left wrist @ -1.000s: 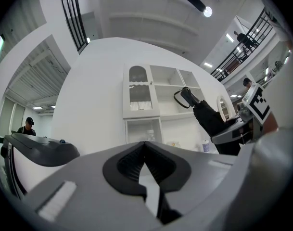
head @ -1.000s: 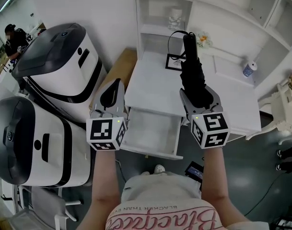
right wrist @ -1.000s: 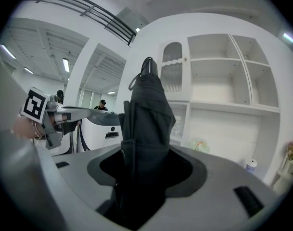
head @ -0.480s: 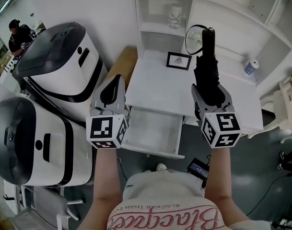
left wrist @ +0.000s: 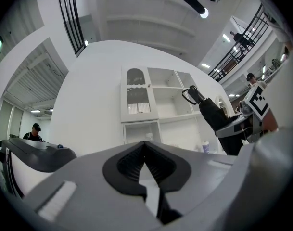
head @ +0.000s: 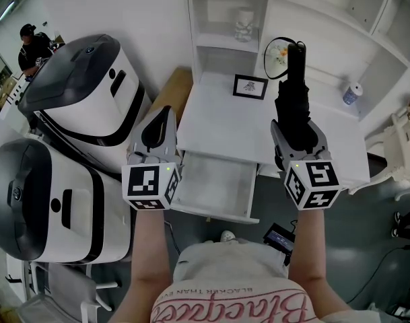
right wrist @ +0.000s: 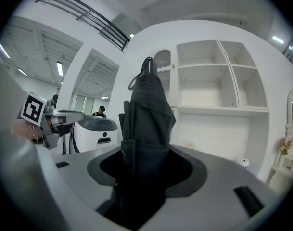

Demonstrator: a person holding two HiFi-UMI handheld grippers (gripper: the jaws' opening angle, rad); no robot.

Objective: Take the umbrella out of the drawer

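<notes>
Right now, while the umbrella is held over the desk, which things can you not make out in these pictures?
- Umbrella, lower end: in the head view and the right gripper view it is buried between the jaws of the right gripper.
- Drawer, left front corner: in the head view it is covered by the left gripper.
- Framed picture: in the head view it is too small to tell what it shows.
- Bottle, label: in the head view it is too small to read.

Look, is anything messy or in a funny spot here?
Only small things. The drawer hangs open and looks empty. The folded umbrella sticks straight up out of the right gripper over the desk instead of lying somewhere. Nothing looks spilled or broken.
</notes>
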